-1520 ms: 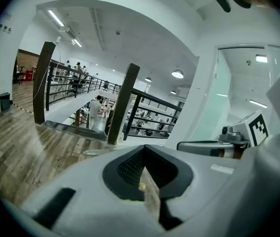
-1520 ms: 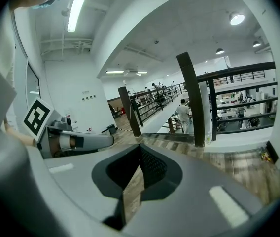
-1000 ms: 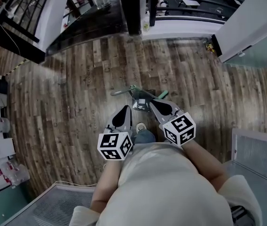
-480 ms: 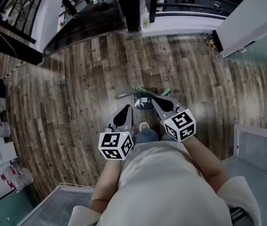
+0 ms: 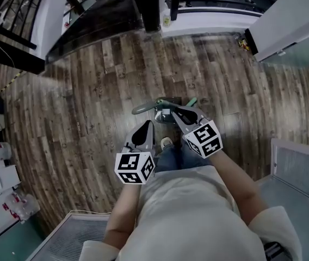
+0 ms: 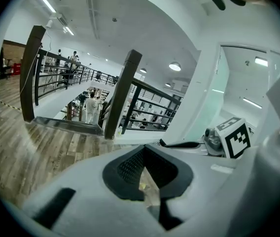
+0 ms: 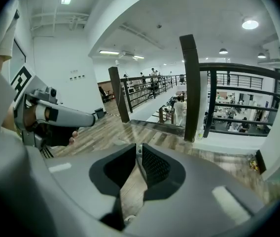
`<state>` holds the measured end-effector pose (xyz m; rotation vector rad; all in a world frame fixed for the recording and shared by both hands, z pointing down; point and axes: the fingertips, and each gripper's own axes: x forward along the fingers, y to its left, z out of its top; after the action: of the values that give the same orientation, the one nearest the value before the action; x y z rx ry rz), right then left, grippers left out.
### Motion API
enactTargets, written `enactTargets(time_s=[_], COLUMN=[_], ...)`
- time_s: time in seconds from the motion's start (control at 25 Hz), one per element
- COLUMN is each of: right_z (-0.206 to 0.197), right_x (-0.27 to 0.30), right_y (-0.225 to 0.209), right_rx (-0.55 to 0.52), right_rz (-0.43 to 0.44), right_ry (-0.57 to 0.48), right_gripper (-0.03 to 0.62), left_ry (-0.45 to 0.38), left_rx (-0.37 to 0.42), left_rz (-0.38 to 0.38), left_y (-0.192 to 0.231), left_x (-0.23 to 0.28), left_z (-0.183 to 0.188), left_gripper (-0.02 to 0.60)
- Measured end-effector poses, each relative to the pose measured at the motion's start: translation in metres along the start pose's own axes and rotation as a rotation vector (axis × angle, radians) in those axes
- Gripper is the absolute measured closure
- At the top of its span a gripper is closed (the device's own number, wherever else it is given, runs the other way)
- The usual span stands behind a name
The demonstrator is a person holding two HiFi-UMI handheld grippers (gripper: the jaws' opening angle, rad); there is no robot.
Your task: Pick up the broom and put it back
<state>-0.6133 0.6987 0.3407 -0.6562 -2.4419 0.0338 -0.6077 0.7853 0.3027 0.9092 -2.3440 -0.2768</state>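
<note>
The broom [image 5: 161, 107], grey with green parts, lies flat on the wooden floor just ahead of my feet in the head view. My right gripper [image 5: 177, 112] hangs close over its right end, tips next to the green part [image 5: 191, 100]. Its jaws have just been opening and now stand a little apart, with only floor showing in the gap [image 7: 136, 158]. My left gripper [image 5: 148, 126] is held to the left and nearer, its tips together and empty [image 6: 143, 153]. Neither gripper view shows the broom.
A dark post [image 5: 149, 7] and a black railing [image 5: 214, 4] stand at the far edge of the floor. A white cabinet [image 5: 285, 20] is at the right. Metal grilles [image 5: 301, 167] lie at the right and behind me. A shoe [image 5: 166, 143] shows between the grippers.
Both grippers have sunk toward the floor. The right one has come closer to the broom's right end, and its jaws have parted slightly. The broom has not moved.
</note>
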Motion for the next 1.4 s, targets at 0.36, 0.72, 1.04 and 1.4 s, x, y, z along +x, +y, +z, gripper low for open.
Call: enactTargets(time_s=[0.36,0.72,1.04,1.4], right_z=[-0.012,-0.038,-0.058,-0.074], right_x=[0.036,0.072,0.093,0.117], right_y=[-0.015,-0.021,-0.028,-0.033], right_rx=[-0.061,-0.121,-0.164,-0.194], right_rz=[0.033,0.083,0.092,0.105], right_ry=[0.049,0.106,0.143,0.172], right_gripper=[0.496,0.464,0.443,0.439], left_ry=[-0.006,0.020,0.051,0.071], left_rx=[-0.039,-0.042,-0.067,-0.091], left_rz=[0.034,0.051,0.072,0.091], left_y=[0.016,0.028,0.038,0.045], left_x=[0.019,0.041,0.058,0.064], left_z=[-0.006,-0.024,-0.045,-0.061], left_gripper=[0.575,0.575,0.575,0.575])
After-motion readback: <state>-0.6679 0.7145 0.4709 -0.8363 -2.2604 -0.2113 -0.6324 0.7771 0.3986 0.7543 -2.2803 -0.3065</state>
